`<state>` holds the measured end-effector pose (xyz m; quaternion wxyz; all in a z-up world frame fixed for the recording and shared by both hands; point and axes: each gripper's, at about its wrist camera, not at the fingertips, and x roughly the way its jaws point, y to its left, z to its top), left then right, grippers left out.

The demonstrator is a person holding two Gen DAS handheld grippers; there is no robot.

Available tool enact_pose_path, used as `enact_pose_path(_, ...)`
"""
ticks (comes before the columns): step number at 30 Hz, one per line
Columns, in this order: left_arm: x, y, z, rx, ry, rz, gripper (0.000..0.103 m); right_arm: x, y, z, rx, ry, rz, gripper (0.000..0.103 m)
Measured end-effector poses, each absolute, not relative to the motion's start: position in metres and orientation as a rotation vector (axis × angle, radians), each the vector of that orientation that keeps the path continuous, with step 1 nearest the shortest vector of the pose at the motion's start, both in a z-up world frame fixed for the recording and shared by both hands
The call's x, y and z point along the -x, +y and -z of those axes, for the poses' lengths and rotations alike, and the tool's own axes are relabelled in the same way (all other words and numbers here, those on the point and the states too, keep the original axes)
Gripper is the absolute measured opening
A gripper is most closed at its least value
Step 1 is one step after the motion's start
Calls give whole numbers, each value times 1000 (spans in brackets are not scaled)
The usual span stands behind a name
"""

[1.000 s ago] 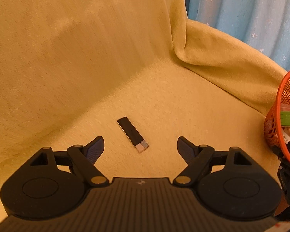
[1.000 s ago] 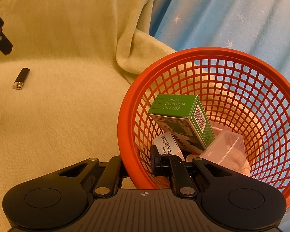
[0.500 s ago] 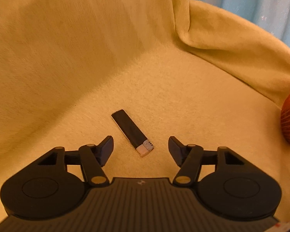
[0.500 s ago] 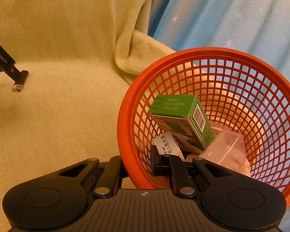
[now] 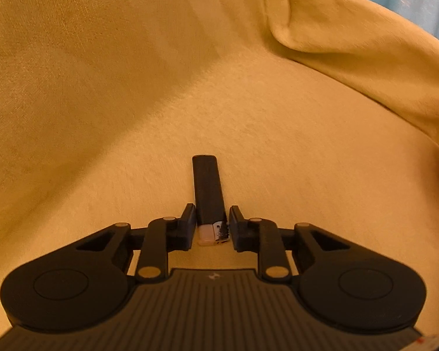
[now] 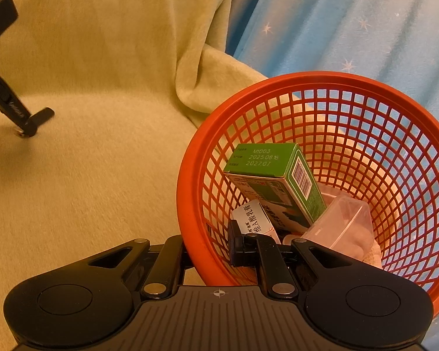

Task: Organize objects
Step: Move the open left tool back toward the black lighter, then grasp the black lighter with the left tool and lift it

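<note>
Black and slim, the lighter (image 5: 208, 188) is seen at the centre of the left wrist view, lying on the yellow blanket (image 5: 102, 102) with its metal end toward the camera. The left tongs (image 5: 213, 223) are closed in on that end, one finger on each side, touching or nearly touching it; whether it is truly clamped cannot be told. In the right wrist view the lighter (image 6: 39, 118) shows small at the left edge, with the left tongs (image 6: 23, 130) down on it.

The right tongs (image 6: 210, 248) are clamped on the near rim of the orange basket (image 6: 365, 93), one finger outside the mesh wall, the other inside. Within the basket are seen a green box (image 6: 273, 172) leaning tilted, a white packet (image 6: 253, 216) with printed characters below it, and a clear plastic container (image 6: 342, 228) to the right. A blue star-patterned curtain (image 6: 351, 20) fills the upper right of the frame.
</note>
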<state>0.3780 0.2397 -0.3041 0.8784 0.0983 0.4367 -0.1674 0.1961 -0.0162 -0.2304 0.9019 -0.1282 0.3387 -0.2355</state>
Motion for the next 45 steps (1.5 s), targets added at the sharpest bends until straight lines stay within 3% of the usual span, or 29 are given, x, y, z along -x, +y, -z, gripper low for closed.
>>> enact_pose_path(12, -272, 269, 295, -235, 925, 477, 20, -193, -13, 231, 272, 708, 488, 8)
enact_pose_path(30, -286, 265, 302, -220, 936, 429, 22, -189, -11, 232, 275, 711, 486, 8)
enact_pose_path(33, -286, 264, 302, -229, 940, 421, 18, -189, -11, 232, 275, 711, 487, 8)
enact_pose_path(45, -286, 265, 298, -232, 942, 418, 18, -184, -7, 232, 270, 708, 487, 8)
